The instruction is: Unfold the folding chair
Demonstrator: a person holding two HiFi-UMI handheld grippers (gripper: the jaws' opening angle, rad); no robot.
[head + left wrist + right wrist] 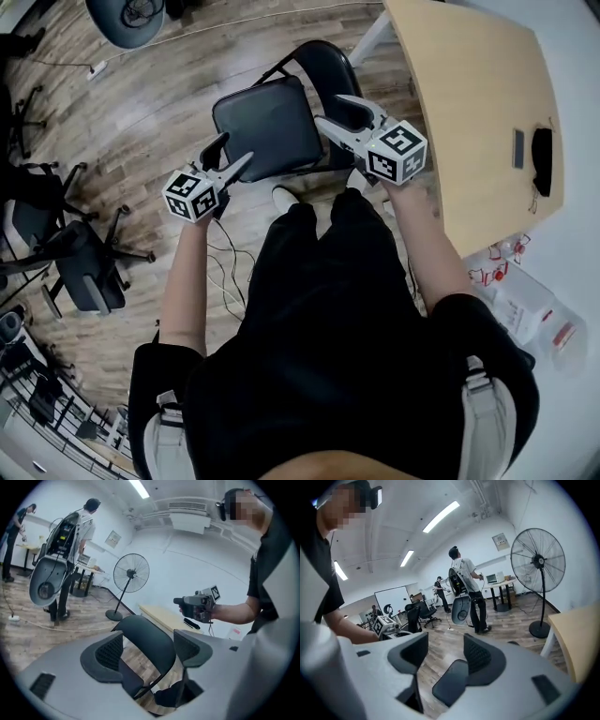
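A black folding chair [269, 127], its seat seemingly down, is seen just ahead of the left tool [232, 156] and right tool [337, 111], both held empty with jaws apart; if pressed off-centre, it could be tipped or slid along the smooth floor [141, 112].

Overhead and low views, common chair [270, 127]

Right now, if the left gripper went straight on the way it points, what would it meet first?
Probably the folding chair's backrest, framed between the open jaws of the left gripper; nothing shows nearer, though depth is unclear.
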